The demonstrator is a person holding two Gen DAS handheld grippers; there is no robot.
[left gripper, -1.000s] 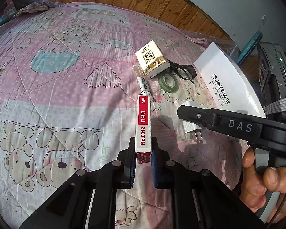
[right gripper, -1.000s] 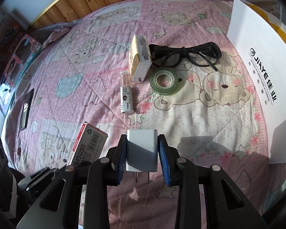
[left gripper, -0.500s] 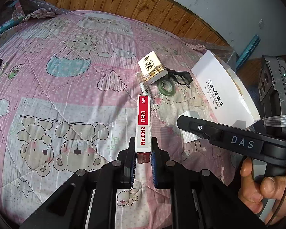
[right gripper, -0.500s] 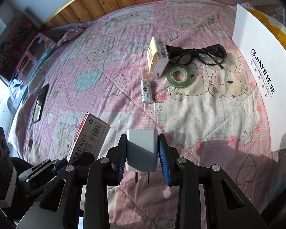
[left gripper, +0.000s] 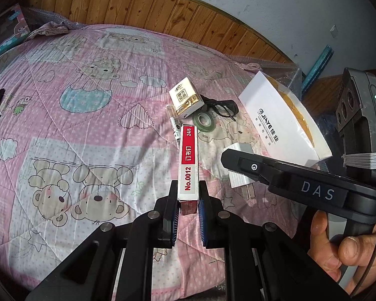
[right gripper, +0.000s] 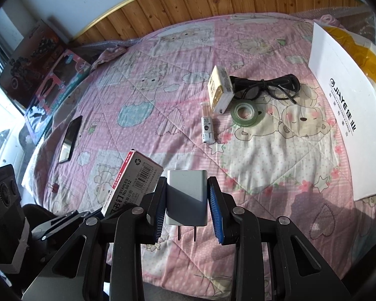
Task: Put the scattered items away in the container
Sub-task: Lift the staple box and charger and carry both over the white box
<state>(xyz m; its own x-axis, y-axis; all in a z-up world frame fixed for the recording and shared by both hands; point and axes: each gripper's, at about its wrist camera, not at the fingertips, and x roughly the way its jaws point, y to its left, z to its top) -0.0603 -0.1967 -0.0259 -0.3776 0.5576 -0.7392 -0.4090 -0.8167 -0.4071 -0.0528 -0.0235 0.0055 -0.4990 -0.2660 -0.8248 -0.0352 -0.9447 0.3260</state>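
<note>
Near the one white container [right gripper: 343, 115]: one glasses pair [right gripper: 268, 87], one tape roll [right gripper: 245, 111], one tissue pack [right gripper: 219, 89], one small tube [right gripper: 206, 125], one staple box [right gripper: 132, 183], one charger [right gripper: 186, 198], one phone [right gripper: 70, 139].

Quilted cloth bedspread [right gripper: 143, 115] lying soft and matt; staple box [left gripper: 188, 160] showing glossy printed card; charger [right gripper: 186, 195] showing smooth matt plastic; tape roll [right gripper: 245, 111] gleaming translucent; headboard [right gripper: 213, 2] showing varnished wood.
</note>
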